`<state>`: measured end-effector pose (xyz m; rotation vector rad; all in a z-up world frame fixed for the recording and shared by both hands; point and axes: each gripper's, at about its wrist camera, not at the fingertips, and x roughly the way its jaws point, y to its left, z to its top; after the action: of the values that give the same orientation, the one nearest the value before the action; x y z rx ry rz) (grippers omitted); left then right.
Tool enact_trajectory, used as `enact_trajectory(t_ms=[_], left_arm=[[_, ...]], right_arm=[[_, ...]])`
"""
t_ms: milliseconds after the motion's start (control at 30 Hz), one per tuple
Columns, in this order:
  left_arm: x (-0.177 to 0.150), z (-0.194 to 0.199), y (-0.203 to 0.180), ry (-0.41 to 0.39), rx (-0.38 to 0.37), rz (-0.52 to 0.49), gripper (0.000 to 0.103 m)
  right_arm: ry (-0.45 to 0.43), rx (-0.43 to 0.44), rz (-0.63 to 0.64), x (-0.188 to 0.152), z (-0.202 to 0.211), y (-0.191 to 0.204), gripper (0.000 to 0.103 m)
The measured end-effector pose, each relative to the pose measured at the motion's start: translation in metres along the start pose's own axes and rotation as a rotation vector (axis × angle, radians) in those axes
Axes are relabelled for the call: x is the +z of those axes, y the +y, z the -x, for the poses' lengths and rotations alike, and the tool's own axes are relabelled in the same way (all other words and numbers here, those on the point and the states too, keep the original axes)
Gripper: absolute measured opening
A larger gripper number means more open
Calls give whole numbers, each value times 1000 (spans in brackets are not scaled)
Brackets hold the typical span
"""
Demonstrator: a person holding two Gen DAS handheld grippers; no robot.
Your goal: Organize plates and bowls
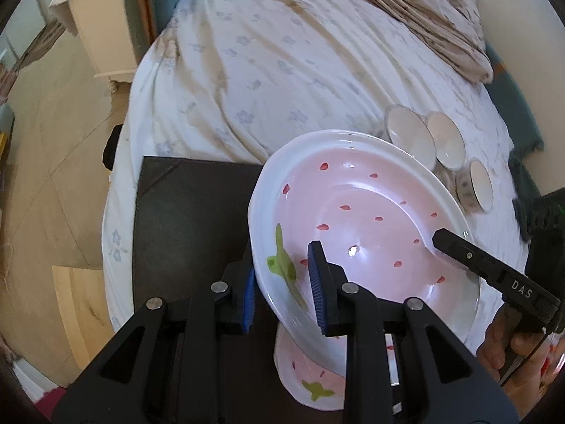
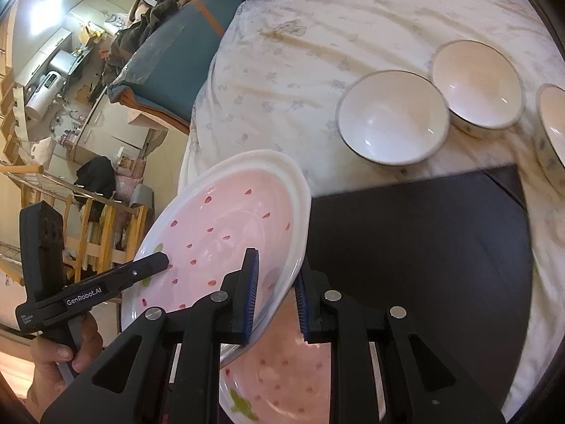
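Observation:
A pink strawberry-print plate with a white rim is held tilted in the air by both grippers. My left gripper is shut on its near rim. My right gripper is shut on the opposite rim, where the plate also shows. A second matching plate lies beneath on the dark mat; it shows in the right wrist view too. Three white bowls stand on the bedsheet beyond the mat.
The dark mat lies on a bed with a white floral sheet. A crumpled brown blanket lies at the far side. The bed edge drops to a tiled floor on the left. Furniture and clutter stand past the bed.

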<state>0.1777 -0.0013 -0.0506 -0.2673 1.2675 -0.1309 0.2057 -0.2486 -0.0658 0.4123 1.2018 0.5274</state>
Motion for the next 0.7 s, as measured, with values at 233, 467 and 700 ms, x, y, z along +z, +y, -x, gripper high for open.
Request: enact_trajectory(t_ms=[233,467,700], left_arm=[[-32,4,-27,20,-2,-79,23],[-58,0,-40,36,11,-101,23],[-73,-6,-38,45,39,-92,23]], right_arm=[[-14,-29,-20,-33,28,-15,22],[-20,-58,-27,-57,44,-26,22],[0,-78,-34,-75,44,-33,22]])
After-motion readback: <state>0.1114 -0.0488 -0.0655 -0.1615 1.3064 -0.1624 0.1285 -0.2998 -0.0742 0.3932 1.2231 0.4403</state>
